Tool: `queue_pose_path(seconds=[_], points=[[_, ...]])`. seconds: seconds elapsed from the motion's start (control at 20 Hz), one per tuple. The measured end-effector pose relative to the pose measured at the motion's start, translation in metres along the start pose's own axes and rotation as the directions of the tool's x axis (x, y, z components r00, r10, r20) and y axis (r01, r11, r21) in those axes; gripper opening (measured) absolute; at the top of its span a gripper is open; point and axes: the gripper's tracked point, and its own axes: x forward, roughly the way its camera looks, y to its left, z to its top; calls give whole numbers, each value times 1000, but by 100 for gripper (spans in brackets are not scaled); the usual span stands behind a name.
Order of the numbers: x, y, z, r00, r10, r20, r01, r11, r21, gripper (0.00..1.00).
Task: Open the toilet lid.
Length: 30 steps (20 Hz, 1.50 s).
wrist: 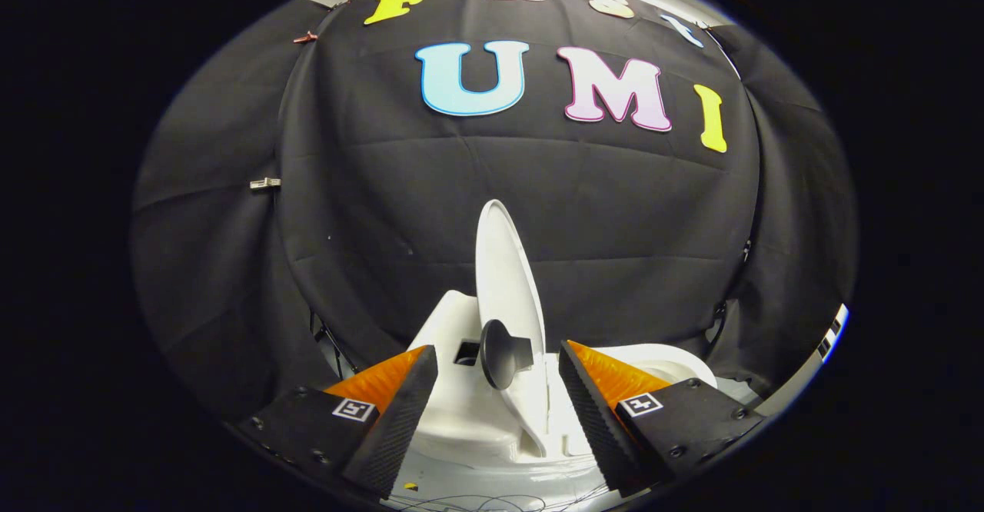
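Honestly, here's how it looked to me:

Lid: the glossy white oval plastic toilet lid [503, 266] stood raised, nearly upright and seen almost edge-on, just beyond the fingers.
Knob: a dark round mushroom-shaped knob [501, 354] stuck out from the lid's left face, low down, between the two fingertips but a bit farther off.
Gripper: the gripper [498, 377] was spread wide, fingers clear of lid and knob, gripping nothing.
Toilet: the white ceramic toilet body [453, 404] sat under and near the fingers, its bowl rim [669, 362] off to the right.
Progress: my guess was the lid was basically open.
Risk 1: if the lid wasn't past its balance point it could've dropped back shut.
Risk 2: pulling away carelessly, the right finger could've clipped the lid's edge and tipped it.
Risk 3: thin wires [492, 503] lay near the fingers, a possible snag.
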Motion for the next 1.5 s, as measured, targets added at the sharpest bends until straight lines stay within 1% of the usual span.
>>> queue_pose_path(seconds=[0.2, 0.35, 0.45, 0.6, 0.8, 0.95, 1.05, 1.25, 1.35, 1.5], points=[[-1, -3, 2, 1000, 6, 1, -6, 1000, -6, 99], [-6, -2, 9, 1000, 24, 18, -24, 1000, -16, 99], [-13, -1, 16, 998, 49, 36, -48, 999, -20, 99], [-27, -7, 29, 994, 91, 66, -92, 996, 6, 99], [-45, -30, 46, 988, 118, 104, -121, 992, 23, 99], [-55, -62, 59, 982, 136, 135, -141, 990, 31, 99], [-59, -94, 70, 978, 128, 165, -137, 990, 40, 99], [-63, -172, 74, 983, 68, 172, -86, 991, 101, 99], [-64, -213, 80, 980, 25, 196, -47, 993, 110, 99], [-64, -265, 79, 979, -16, 203, -8, 993, 116, 98]])
